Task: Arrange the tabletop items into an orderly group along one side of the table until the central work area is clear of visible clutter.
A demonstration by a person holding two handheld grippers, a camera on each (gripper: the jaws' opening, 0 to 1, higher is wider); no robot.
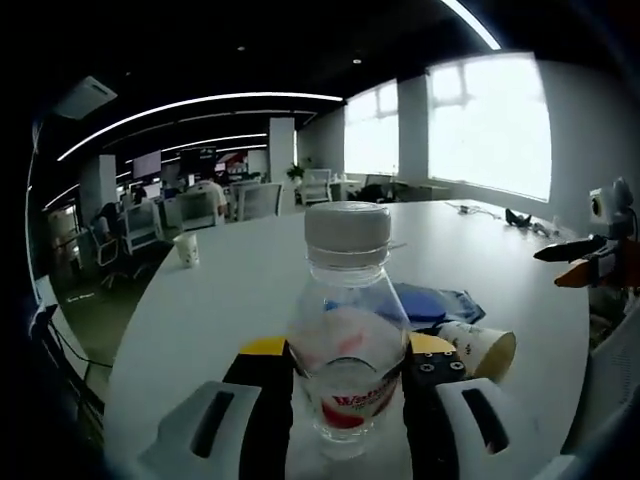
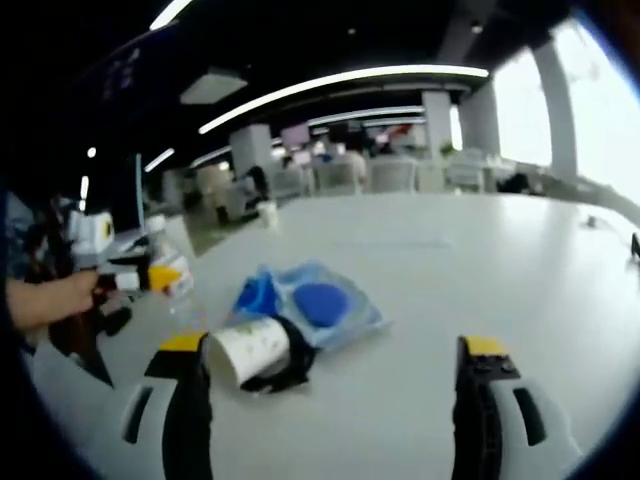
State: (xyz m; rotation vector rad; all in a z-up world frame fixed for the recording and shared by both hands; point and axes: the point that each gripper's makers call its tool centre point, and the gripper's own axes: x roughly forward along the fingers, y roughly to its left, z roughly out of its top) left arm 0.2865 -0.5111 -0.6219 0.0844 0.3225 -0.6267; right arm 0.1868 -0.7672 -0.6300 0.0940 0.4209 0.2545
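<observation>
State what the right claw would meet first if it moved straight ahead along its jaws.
Probably nothing nearby: bare white table lies ahead of the right claw. The tipped white paper cup sits off to the left by one jaw.

On the table [image 2: 480, 280], a tipped paper cup [image 2: 250, 352] lies before a plastic pouch [image 2: 315, 305].

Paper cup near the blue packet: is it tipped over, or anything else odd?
Yes. The paper cup lies on its side, mouth open, beside the blue packet; no spill shows. The bottle stands upright between the left gripper jaws.
</observation>
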